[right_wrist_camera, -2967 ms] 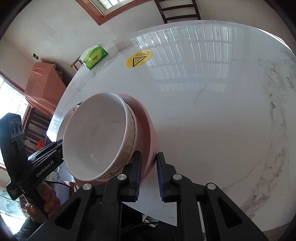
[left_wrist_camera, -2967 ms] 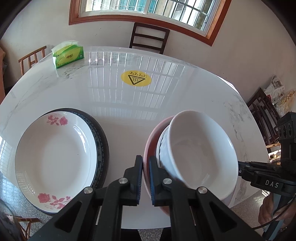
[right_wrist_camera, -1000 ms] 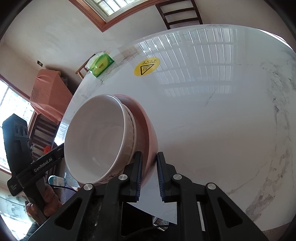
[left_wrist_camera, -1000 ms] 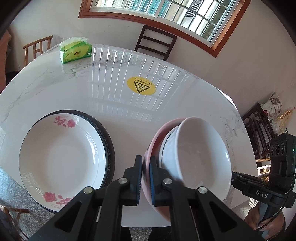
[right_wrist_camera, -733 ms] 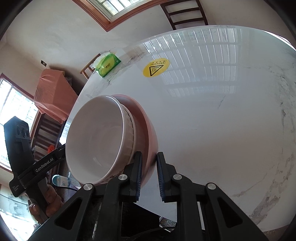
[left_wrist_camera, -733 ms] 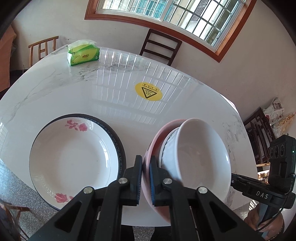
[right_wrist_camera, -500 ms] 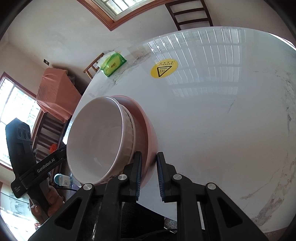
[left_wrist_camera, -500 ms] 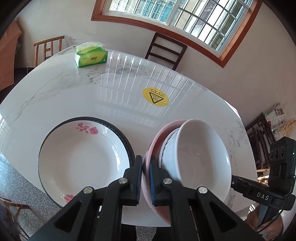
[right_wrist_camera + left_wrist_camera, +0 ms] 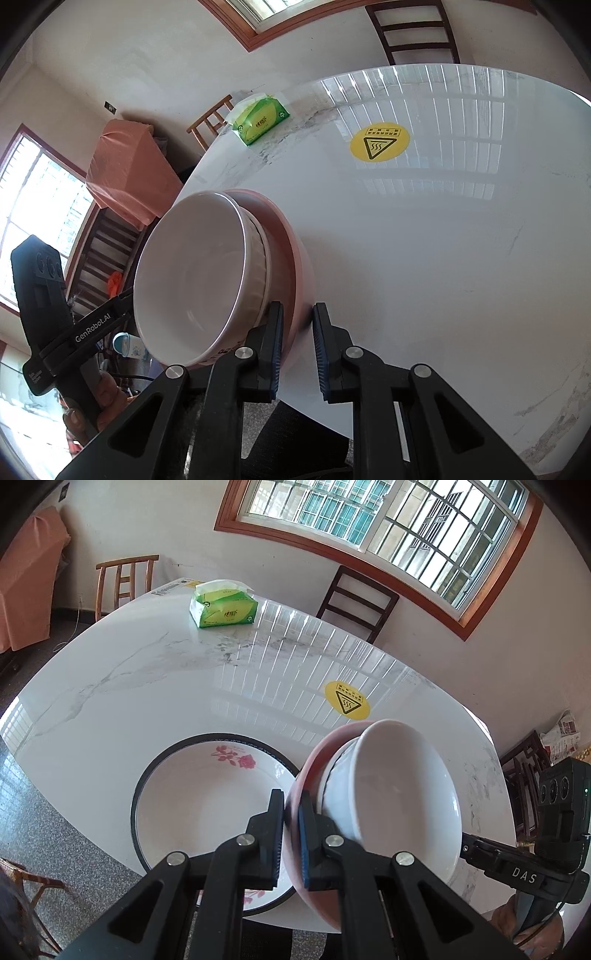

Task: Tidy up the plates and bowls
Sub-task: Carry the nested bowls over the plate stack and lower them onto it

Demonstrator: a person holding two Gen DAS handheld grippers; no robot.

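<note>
My left gripper (image 9: 291, 840) is shut on the rim of a pink bowl (image 9: 310, 775) with a white bowl (image 9: 402, 794) nested inside it. My right gripper (image 9: 297, 347) grips the opposite rim of the same pink bowl (image 9: 295, 258); the white bowl (image 9: 192, 273) shows inside it. The stack is held tilted in the air above the white marble table (image 9: 147, 686). To its left, a white rose-patterned plate (image 9: 199, 801) lies on a dark-rimmed plate (image 9: 139, 786) near the table's front edge.
A green tissue pack (image 9: 223, 609) sits at the far left of the table. A yellow warning sticker (image 9: 347, 704) marks the table's middle. Chairs (image 9: 358, 602) stand behind the table, under the window.
Both grippers have carried the bowl stack leftward, so it now partly overlaps the rose plate's right edge. The grips have not changed.
</note>
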